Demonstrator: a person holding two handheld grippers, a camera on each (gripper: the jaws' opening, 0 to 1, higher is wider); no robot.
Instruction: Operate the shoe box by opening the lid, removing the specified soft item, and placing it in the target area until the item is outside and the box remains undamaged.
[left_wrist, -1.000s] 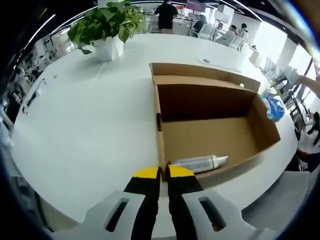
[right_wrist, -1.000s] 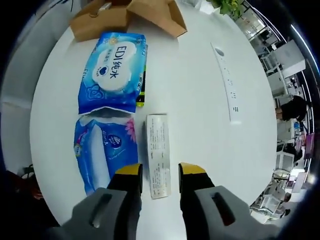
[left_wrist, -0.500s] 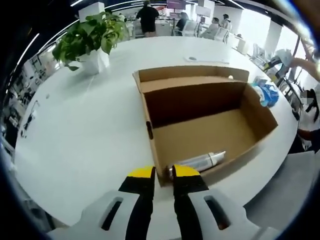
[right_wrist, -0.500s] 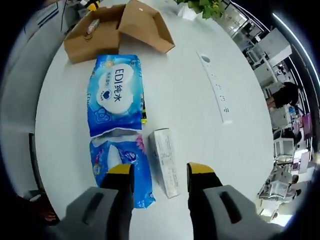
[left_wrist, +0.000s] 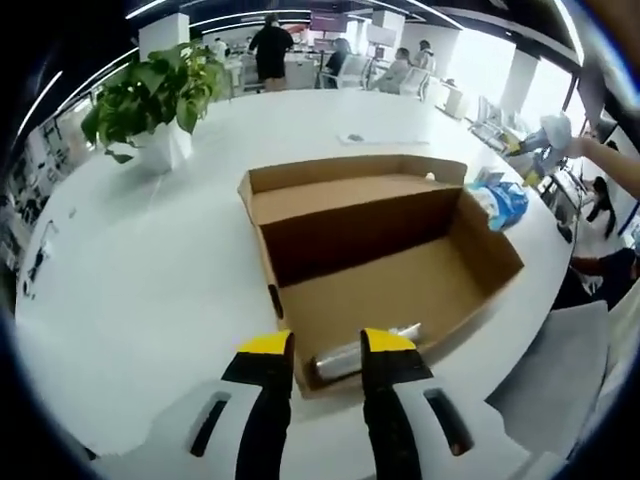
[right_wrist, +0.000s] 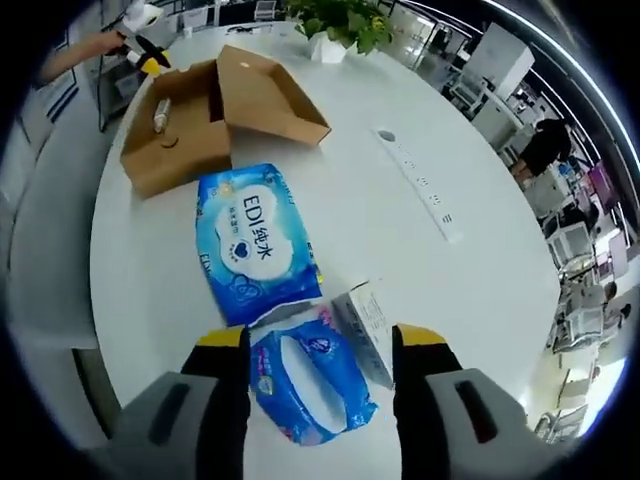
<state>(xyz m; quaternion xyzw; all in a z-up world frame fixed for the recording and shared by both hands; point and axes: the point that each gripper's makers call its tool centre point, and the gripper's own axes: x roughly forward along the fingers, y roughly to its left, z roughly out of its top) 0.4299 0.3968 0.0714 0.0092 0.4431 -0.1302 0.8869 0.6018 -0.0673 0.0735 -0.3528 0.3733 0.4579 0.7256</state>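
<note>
The brown shoe box (left_wrist: 400, 255) stands open on the white table, its lid folded back. A silver tube (left_wrist: 362, 356) lies inside against the near wall. My left gripper (left_wrist: 327, 345) is open just in front of that wall, jaws on either side of the tube's end. In the right gripper view the box (right_wrist: 178, 148) is far off at upper left. A blue wipes pack (right_wrist: 255, 245), a second blue soft pack (right_wrist: 310, 375) and a small white carton (right_wrist: 365, 320) lie on the table. My right gripper (right_wrist: 320, 340) is open above the second pack, holding nothing.
A potted plant (left_wrist: 150, 95) stands at the back left of the table, and a white power strip (right_wrist: 420, 185) lies to the right of the packs. The blue packs (left_wrist: 497, 200) sit near the table's right edge. People sit at desks behind.
My left jaws have spread from nearly closed at the box's near corner to open. The right gripper has drawn back and up from the carton, so both packs now lie ahead.
</note>
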